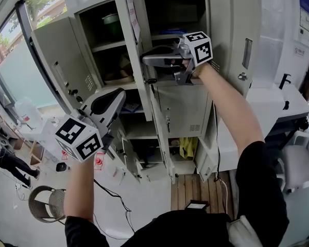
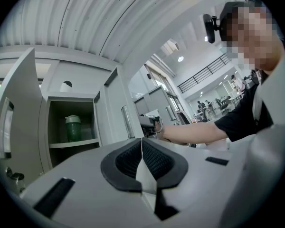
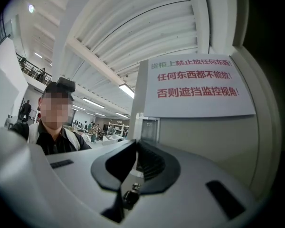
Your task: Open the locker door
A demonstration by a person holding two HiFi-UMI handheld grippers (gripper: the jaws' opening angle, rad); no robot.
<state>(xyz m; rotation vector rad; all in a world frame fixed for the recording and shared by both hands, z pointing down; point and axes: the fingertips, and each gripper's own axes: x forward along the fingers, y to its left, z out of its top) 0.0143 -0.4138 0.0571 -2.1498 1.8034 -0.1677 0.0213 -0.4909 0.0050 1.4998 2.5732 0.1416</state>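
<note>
Locker door [image 3: 204, 139] we judge stiff, light sheet metal; right gripper [image 3: 135, 148] jaws clamp its free edge, left gripper [image 2: 142, 144] jaws together, empty.

Wkshop hall, metal lockers [image 1: 181, 107], ribbed roof [image 3: 133, 27]

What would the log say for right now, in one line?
right gripper: shut on locker door edge | left gripper: shut, empty | locker door: open
</note>
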